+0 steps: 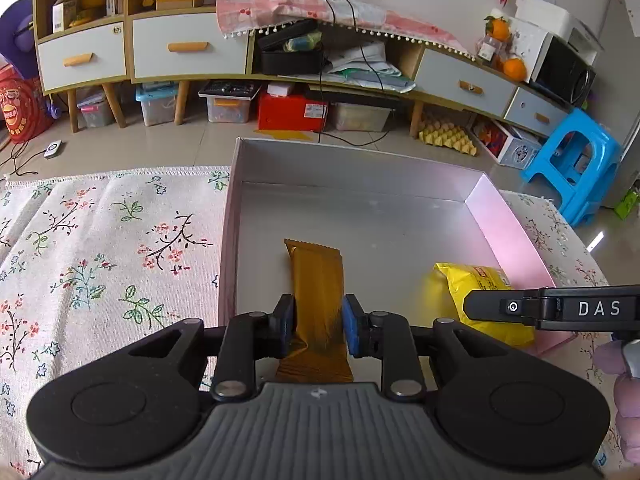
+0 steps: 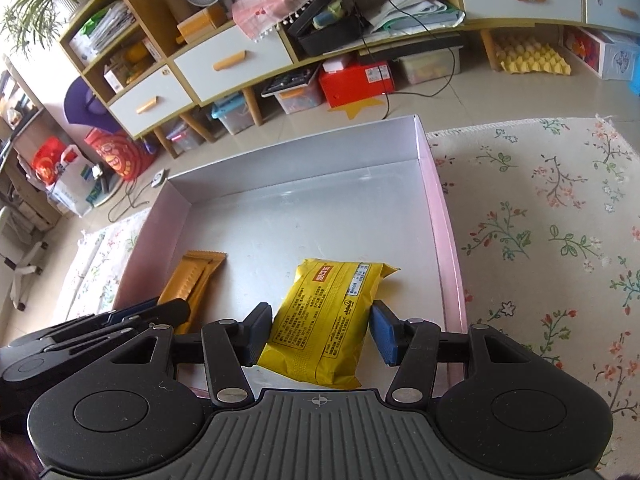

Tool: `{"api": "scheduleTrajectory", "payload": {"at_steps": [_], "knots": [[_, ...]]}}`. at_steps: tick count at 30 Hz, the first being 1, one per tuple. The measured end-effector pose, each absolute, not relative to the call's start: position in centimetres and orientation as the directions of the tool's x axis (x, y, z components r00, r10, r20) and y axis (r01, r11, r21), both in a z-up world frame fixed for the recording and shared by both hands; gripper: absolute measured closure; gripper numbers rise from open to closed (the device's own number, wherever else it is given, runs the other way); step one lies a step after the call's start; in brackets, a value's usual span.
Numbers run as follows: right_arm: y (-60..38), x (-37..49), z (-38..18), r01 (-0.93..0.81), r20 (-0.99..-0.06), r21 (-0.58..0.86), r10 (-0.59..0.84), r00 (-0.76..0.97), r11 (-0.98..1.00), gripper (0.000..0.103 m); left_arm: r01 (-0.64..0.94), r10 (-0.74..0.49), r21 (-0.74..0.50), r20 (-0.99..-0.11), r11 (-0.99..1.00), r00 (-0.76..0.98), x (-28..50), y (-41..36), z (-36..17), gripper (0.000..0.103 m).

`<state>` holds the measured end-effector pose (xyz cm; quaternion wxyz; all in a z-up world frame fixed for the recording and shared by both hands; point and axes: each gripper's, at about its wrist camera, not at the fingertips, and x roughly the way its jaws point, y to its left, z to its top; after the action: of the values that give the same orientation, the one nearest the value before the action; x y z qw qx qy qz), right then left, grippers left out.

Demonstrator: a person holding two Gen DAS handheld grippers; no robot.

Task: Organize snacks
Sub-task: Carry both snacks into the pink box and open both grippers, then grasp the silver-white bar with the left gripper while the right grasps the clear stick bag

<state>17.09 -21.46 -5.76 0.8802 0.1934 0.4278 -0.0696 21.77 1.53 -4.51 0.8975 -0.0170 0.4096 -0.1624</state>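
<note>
A shallow open box point(image 1: 508, 220), pink on its walls and silver-grey on its floor, sits on a floral tablecloth point(image 1: 100, 240). Its far half is bare floor, and cloth lies free on both its outer sides. Beyond the table edge are tiled floor and a low cabinet point(image 1: 188, 52).

The orange-brown snack bar point(image 1: 318, 276), a long flat wrapper with crimped ends, lies inside the box near its left wall, its far end on the floor. The yellow snack packet point(image 2: 326, 312), a plump pillow pack with printed text and a red label, lies near the right wall, well apart from the bar.

The left gripper point(image 1: 319, 326) points steeply down into the box; its blue pads point(image 1: 352, 326) are clenched on the near part of the bar, which creases between them. The right gripper point(image 2: 318, 330) also tilts down over the near edge of the box. Its jaws straddle the packet: the left pad touches the wrapper, while the right pad point(image 2: 382, 334) appears slightly clear of it, so the hold looks loosened. In the left view a gloved hand point(image 1: 624, 396) shows behind the right gripper.
</note>
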Motion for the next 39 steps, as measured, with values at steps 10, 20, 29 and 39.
{"api": "scheduleTrajectory", "payload": {"at_steps": [10,20,29,39], "knots": [[-21.6,16.3,-4.1,0.292,-0.766,0.307,0.054,0.640,0.906,0.027,0.282,-0.312,-0.170,-0.734,0.944,0.604,21.0,1.3,-3.4,0.049],[-18.8,13.8,-0.2,0.240,-0.766,0.257,0.045,0.642,0.936,0.017,0.290,-0.321,-0.173,-0.726,0.941,0.608,18.0,1.9,-0.3,0.013],[-16.4,10.6,1.5,0.201,-0.786,0.199,0.033,0.618,0.959,0.014,0.264,-0.268,-0.128,-0.748,0.956,0.607,15.0,2.8,0.7,0.001],[-14.8,7.4,1.7,0.178,-0.794,0.213,0.064,0.605,0.961,0.014,0.202,-0.197,-0.093,-0.781,0.975,0.592,11.2,4.1,0.9,0.001]]}}
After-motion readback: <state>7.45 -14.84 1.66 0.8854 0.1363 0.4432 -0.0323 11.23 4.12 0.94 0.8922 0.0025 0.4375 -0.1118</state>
